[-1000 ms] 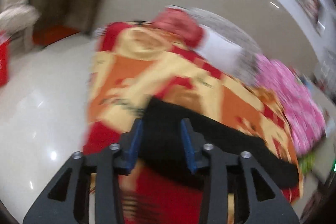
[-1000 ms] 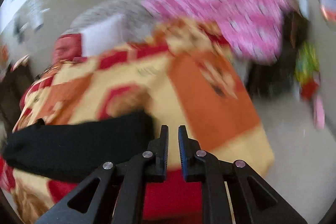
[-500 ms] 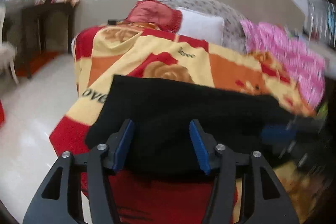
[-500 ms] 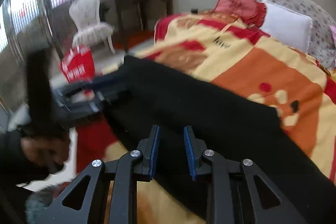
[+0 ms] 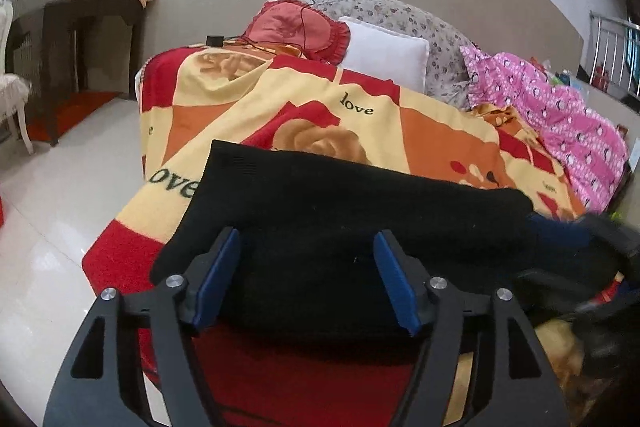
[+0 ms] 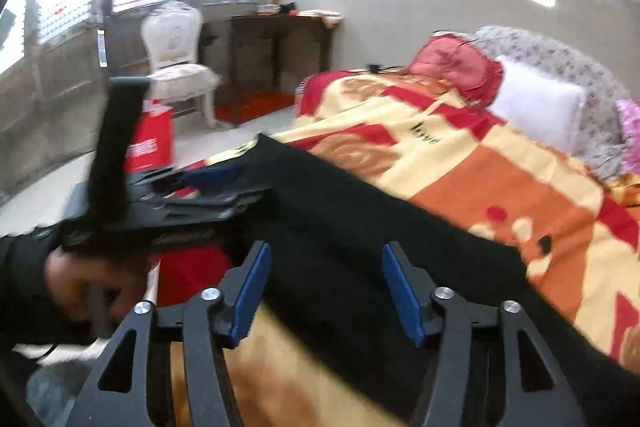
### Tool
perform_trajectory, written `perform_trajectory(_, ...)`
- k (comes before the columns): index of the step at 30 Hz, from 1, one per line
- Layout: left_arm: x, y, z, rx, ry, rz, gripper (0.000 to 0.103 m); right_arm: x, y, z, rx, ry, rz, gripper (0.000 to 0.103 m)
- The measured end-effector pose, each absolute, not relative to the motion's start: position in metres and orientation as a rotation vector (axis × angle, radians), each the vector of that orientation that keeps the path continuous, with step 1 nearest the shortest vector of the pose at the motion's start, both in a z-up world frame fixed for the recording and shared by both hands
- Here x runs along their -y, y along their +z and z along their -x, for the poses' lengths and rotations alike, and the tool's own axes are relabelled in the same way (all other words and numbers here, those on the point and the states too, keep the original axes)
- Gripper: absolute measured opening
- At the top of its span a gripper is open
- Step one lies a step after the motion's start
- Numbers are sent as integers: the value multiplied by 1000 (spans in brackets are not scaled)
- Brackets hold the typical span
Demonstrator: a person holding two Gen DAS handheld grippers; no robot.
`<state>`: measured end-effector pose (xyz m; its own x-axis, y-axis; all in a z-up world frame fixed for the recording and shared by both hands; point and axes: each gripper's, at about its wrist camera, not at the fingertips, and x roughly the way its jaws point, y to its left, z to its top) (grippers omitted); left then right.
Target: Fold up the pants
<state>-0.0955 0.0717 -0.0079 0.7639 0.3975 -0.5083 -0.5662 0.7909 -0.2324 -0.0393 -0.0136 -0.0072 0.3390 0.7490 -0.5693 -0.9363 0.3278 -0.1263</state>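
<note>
Black pants lie in a long folded strip across a red, orange and cream blanket near the bed's front edge. My left gripper hovers over their left end. Its jaws are opening, with cloth below them and no pad pressing on it. My right gripper stands over the pants close to the same end, jaws opening too, pads clear of the cloth. In the right wrist view the left gripper shows at the left, held by a hand. The right gripper is a blur at the right edge of the left wrist view.
At the head of the bed lie a red pillow, a white pillow and a pink quilt. A white chair, a dark table and a red bag stand on the shiny floor to the left.
Both grippers' jaws have spread wider. The right gripper swung far left along the pants and rolled, ending beside the left gripper. The left gripper sank a little toward the cloth.
</note>
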Motion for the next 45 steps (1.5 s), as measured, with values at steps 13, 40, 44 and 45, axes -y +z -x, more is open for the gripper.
perform_trajectory(13,-92,17,28,-634,605,347,68,25,7,-63,-662,1106,235,26)
perform_trajectory(40,13,3,-6,-660,460,280,88,201,-48,-183,-1060,1067,-441,8)
perform_trajectory(44,14,3,-5,-641,471,283,90,314,-48,-206,-999,828,-554,0)
perform_trajectory(45,15,3,-6,-641,473,277,90,338,-49,-208,-983,772,-583,0)
